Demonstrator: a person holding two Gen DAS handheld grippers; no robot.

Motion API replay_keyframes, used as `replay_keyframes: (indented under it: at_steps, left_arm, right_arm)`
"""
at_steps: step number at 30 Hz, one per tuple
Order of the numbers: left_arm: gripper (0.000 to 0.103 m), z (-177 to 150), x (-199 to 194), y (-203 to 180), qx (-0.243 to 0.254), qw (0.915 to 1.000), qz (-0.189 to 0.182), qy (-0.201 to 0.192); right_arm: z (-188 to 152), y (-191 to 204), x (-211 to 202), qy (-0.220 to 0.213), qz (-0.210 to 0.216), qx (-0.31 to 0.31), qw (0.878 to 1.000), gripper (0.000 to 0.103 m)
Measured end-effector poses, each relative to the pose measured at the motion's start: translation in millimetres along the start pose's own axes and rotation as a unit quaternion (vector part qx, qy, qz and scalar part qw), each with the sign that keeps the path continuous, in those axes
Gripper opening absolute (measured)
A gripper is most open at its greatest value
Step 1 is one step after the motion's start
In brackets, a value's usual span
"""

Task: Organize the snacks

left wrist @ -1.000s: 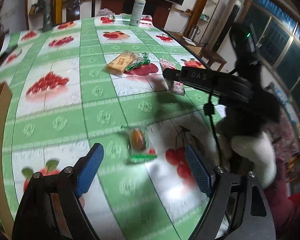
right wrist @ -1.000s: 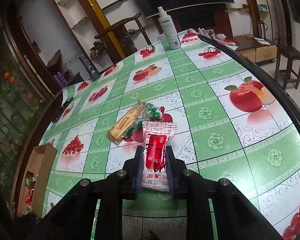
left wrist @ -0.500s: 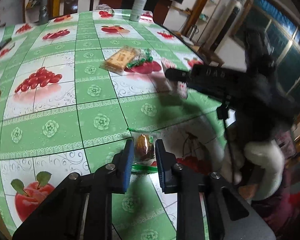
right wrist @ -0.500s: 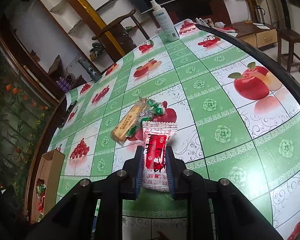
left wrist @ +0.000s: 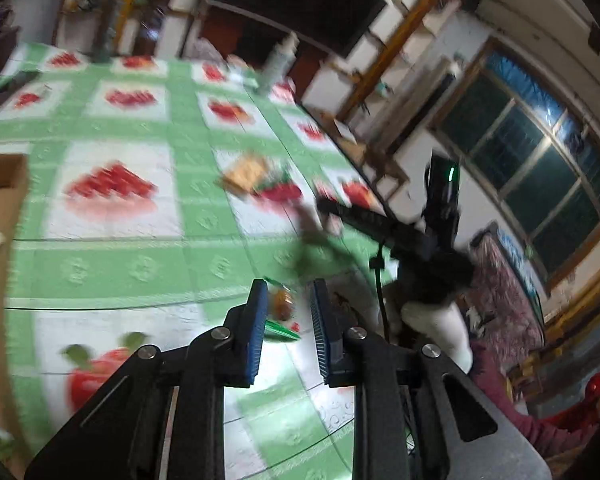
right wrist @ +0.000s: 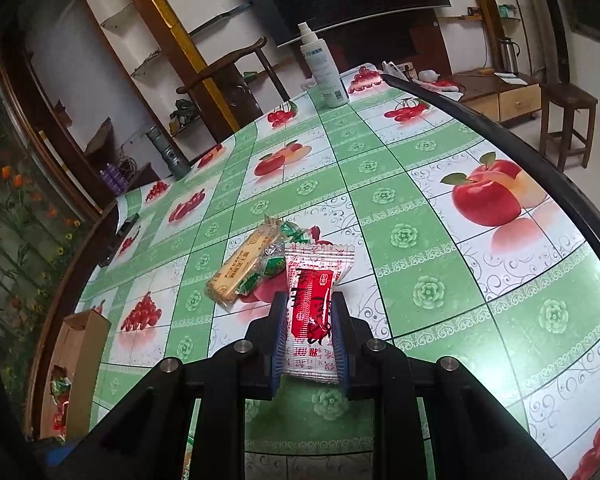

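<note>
Packet (right wrist: pixel 314 312) lengthwise between right gripper (right wrist: pixel 309 334) fingers, pointing forward.

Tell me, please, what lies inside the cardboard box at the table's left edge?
In the right wrist view, the cardboard box holds a few wrapped snacks, green and red; its walls and the picture's edge cover the rest.

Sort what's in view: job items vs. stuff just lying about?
Job:
- red-and-white snack packet, gripped in the right claw
- small orange snack packet, between the left claw fingers
- biscuit pack
- green candy
- cardboard box

Lying about:
- spray bottle
- chair
- stool
- kettle
</note>
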State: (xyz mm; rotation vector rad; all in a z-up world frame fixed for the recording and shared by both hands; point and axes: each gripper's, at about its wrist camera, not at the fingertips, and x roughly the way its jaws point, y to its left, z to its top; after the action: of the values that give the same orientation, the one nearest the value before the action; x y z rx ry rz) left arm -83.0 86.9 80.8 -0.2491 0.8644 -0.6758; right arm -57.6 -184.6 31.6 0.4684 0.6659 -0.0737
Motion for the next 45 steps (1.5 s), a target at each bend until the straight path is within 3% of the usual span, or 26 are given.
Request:
replay_keyframes:
  at_steps: [8, 14, 19, 22, 25, 28, 31, 34, 35, 39, 45]
  left_arm:
    - [0.019, -18, -102, 52, -0.05, 0.9912, 0.079, -0.094]
    - [0.019, -34, -132, 92, -0.094, 0.9821, 0.104, -0.126]
    - [0.019, -42, -142, 116, -0.12, 0.9774, 0.106, -0.138]
    - [0.019, -48, -149, 127, -0.135, 0.9752, 0.097, -0.147]
    - [0.019, -51, -153, 131, -0.141, 0.9755, 0.087, -0.145]
    - [0.019, -48, -141, 119, -0.123, 0.9829, 0.065, -0.121]
    - [0.025, -37, -98, 82, -0.075, 0.995, 0.032, -0.058]
    - [0.047, -27, -46, 37, -0.008, 0.9999, 0.012, -0.001]
    - [0.051, -24, -32, 24, 0.01, 0.9998, 0.015, 0.012]
    - [0.051, -15, 30, -18, 0.073, 0.9957, 0.024, 0.051]
    - [0.051, -13, 80, -31, 0.097, 0.9908, 0.05, 0.081]
  right_arm:
    - [-3, -2, -1, 0.001, -0.007, 0.004, 1.0, 0.022]
    - [-9, 17, -7, 0.017, -0.007, -0.019, 1.0, 0.022]
    - [-18, 65, -28, 0.031, 0.05, -0.049, 0.997, 0.022]
    - [-28, 104, -35, 0.061, 0.117, -0.067, 0.989, 0.022]
    - [-31, 125, -45, 0.067, 0.147, -0.073, 0.984, 0.021]
    - [-22, 121, -65, 0.043, 0.134, -0.077, 0.987, 0.021]
    - [-17, 101, -71, 0.034, 0.098, -0.071, 0.992, 0.022]
    - [-18, 74, -72, 0.037, 0.079, -0.049, 0.995, 0.022]
    - [-19, 65, -73, 0.037, 0.074, -0.044, 0.996, 0.022]
    - [-21, 37, -79, 0.031, 0.066, -0.026, 0.997, 0.022]
    - [-22, 12, -86, 0.027, 0.068, -0.01, 0.997, 0.022]
